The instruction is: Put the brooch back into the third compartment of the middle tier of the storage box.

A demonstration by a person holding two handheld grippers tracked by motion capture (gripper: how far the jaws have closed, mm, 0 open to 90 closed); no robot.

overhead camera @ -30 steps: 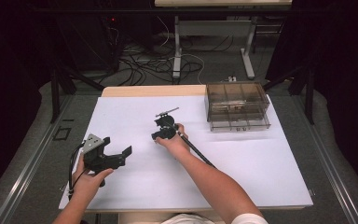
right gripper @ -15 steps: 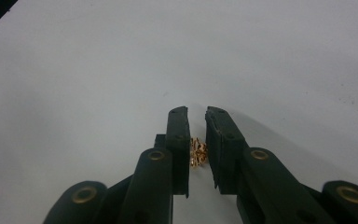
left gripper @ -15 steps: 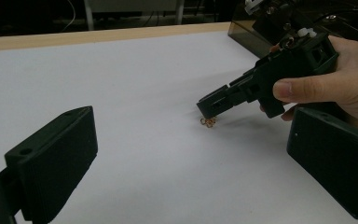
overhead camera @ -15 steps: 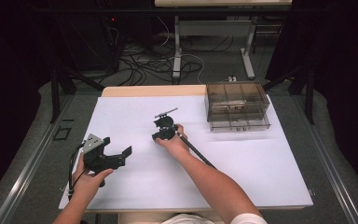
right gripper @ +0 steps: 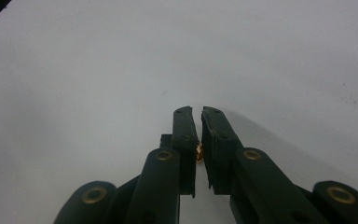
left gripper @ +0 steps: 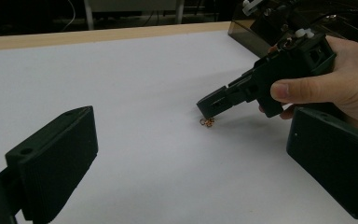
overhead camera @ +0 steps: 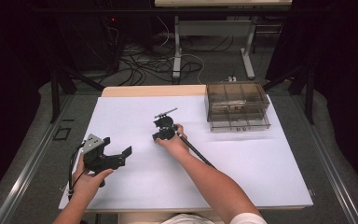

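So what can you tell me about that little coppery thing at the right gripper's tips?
The small coppery ring cluster looks like a few thin linked metal loops, orange-gold and shiny. It lies on the white table sheet, at the tips of the right gripper. In the right gripper view it sits between the nearly closed jaws, apparently pinched.

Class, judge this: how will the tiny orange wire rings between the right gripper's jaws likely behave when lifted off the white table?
The tiny orange wire rings look thin, so probably very light. Small against the broad jaws, they may slip free. Being ring-shaped, they might roll if dropped.
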